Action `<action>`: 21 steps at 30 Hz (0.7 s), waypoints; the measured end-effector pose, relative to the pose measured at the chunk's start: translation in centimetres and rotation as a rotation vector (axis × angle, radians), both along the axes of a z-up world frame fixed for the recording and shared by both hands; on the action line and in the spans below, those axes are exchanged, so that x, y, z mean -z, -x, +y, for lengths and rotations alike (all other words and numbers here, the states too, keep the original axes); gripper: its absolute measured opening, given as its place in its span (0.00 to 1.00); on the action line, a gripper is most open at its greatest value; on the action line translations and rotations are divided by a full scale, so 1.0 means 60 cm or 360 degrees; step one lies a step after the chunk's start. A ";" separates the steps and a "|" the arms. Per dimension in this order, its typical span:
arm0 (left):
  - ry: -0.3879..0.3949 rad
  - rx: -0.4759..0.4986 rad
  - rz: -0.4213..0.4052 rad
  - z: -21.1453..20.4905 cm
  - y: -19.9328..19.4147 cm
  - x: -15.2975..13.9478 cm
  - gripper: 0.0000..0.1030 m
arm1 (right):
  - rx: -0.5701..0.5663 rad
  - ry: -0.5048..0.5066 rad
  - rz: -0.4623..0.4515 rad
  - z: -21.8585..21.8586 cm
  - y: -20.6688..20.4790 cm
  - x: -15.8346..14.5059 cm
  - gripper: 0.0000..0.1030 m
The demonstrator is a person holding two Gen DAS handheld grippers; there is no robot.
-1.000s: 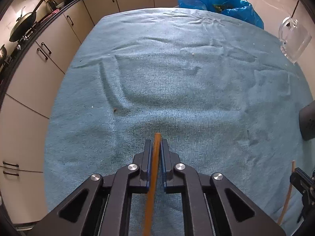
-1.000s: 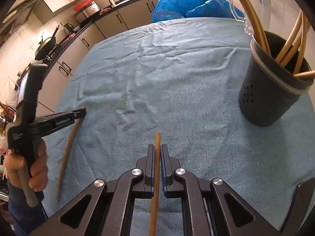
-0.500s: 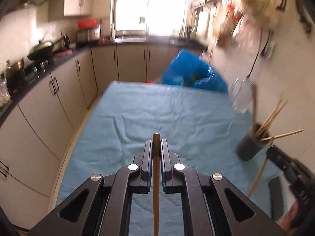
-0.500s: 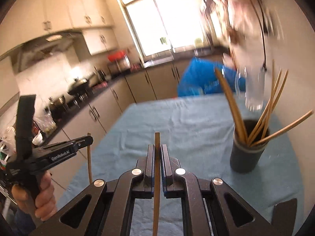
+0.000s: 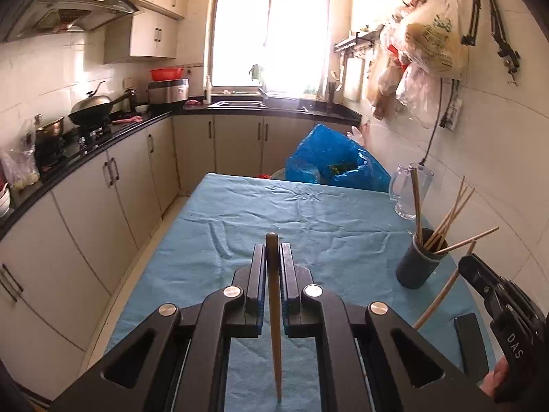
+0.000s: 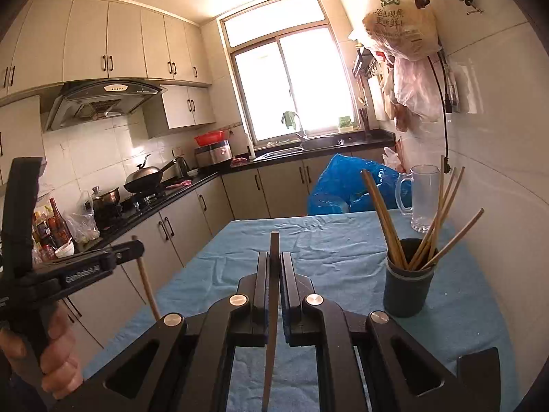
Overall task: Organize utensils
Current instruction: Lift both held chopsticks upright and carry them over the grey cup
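Left gripper (image 5: pixel 272 257): clenched on a chopstick (image 5: pixel 274 309).
Right gripper (image 6: pixel 273 267): clenched on another chopstick (image 6: pixel 272 316).
Holder (image 6: pixel 407 290): stood near bench's right edge.

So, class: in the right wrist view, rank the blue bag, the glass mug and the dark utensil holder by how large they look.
1. Blue bag, clearly largest.
2. and 3. Dark utensil holder and glass mug look alike; the holder is nearer, so true size stays unsure.

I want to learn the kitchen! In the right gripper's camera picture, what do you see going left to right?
Left gripper with its chopstick → right gripper with its chopstick → dark cup of chopsticks.
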State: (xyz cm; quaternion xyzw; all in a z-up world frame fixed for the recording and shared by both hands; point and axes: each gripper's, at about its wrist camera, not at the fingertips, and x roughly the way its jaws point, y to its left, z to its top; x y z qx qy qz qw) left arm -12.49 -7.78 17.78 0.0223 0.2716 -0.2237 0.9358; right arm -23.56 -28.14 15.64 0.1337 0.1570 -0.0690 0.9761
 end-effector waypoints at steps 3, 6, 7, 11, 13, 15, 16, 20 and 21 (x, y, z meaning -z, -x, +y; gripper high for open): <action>0.0016 -0.0007 0.0007 0.010 0.007 -0.003 0.07 | 0.0009 0.0011 -0.0009 -0.001 0.005 0.000 0.06; 0.0021 -0.0018 0.0010 0.009 0.004 -0.002 0.07 | 0.0010 0.0008 -0.0012 -0.004 0.006 0.002 0.06; 0.0024 -0.0025 0.0012 0.012 0.004 -0.002 0.07 | 0.0013 0.0004 -0.0016 -0.005 0.007 0.001 0.06; 0.0036 -0.0017 0.0022 0.010 0.008 -0.006 0.07 | 0.0023 0.0002 -0.0031 -0.006 0.017 -0.003 0.06; 0.0034 -0.0009 0.0017 0.008 0.010 -0.008 0.07 | 0.0027 -0.0002 -0.0043 -0.007 0.022 -0.006 0.06; 0.0034 -0.0013 0.0014 0.007 0.013 -0.010 0.07 | 0.0038 -0.0002 -0.0055 -0.009 0.028 -0.009 0.06; 0.0034 -0.0006 0.0016 0.008 0.013 -0.010 0.07 | 0.0041 -0.0005 -0.0057 -0.010 0.030 -0.010 0.06; 0.0040 0.0004 0.0005 0.008 0.021 -0.016 0.07 | 0.0063 -0.0018 -0.0071 -0.015 0.040 -0.012 0.06; 0.0040 0.0002 0.0002 0.008 0.023 -0.017 0.07 | 0.0073 -0.0022 -0.0080 -0.018 0.044 -0.012 0.06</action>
